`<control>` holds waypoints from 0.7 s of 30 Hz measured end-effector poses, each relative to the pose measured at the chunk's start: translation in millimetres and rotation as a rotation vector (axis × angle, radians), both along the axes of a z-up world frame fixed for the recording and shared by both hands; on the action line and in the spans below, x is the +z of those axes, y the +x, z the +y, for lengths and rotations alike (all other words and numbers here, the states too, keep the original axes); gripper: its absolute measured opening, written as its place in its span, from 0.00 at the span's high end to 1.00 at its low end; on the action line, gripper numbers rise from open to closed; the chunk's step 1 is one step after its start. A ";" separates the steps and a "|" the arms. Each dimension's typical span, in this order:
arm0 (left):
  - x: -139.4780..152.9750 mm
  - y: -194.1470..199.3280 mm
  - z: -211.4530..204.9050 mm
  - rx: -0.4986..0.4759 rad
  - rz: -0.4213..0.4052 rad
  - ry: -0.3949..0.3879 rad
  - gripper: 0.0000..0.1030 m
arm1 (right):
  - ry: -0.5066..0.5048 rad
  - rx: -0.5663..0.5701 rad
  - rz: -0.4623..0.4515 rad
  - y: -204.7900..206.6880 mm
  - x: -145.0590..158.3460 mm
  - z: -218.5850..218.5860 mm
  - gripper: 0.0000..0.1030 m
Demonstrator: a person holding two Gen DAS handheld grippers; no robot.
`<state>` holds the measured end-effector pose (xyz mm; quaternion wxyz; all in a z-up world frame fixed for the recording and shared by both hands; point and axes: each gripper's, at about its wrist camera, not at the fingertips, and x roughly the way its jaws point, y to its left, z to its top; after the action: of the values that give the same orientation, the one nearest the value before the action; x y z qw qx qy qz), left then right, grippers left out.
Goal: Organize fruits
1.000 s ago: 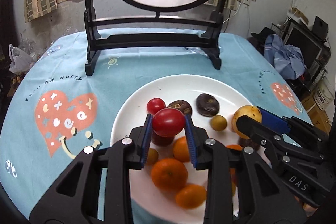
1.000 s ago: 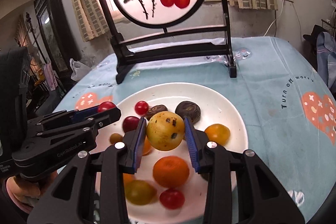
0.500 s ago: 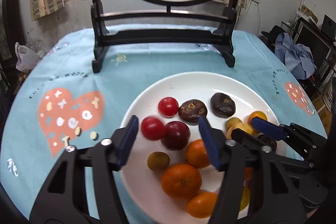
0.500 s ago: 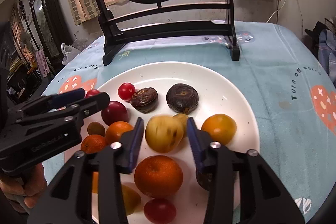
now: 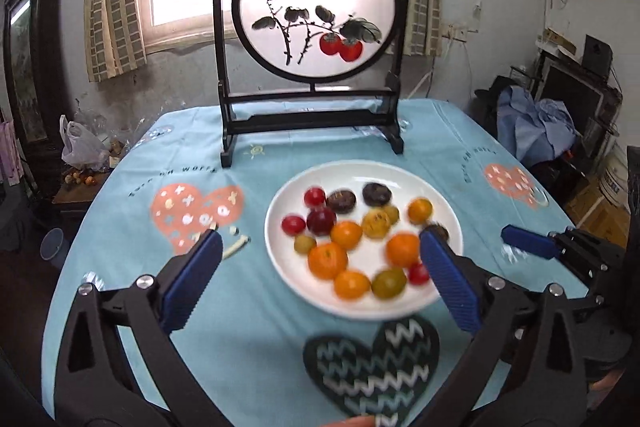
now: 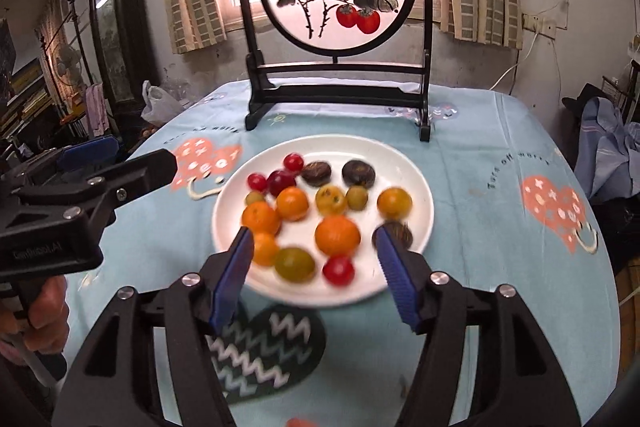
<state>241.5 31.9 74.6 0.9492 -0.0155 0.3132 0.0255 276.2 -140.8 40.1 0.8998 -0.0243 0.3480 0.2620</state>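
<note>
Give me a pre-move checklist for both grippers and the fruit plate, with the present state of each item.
1. Left gripper empty, opening: ok.
2. Right gripper empty, opening: ok.
3. Fruit all on the white plate, none on the tablecloth: ok.
4. Fruit sorted by kind: not ok, oranges and cherry tomatoes are mixed.
5. Fruit settled: cannot tell, picture blurred.
6. Standing screen apart from the plate: ok.

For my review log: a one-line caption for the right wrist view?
Right gripper opening, empty, above a white plate of mixed fruit.
</note>
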 end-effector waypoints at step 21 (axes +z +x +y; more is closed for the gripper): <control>-56.2 -168.3 -20.6 -0.020 0.063 0.017 0.02 | -0.124 -0.037 -0.097 -154.6 -34.1 -24.6 0.01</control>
<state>73.2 11.4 18.4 0.9392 -0.0036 0.3428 0.0191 121.7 -165.4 6.0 0.9172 -0.0861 0.3198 0.2216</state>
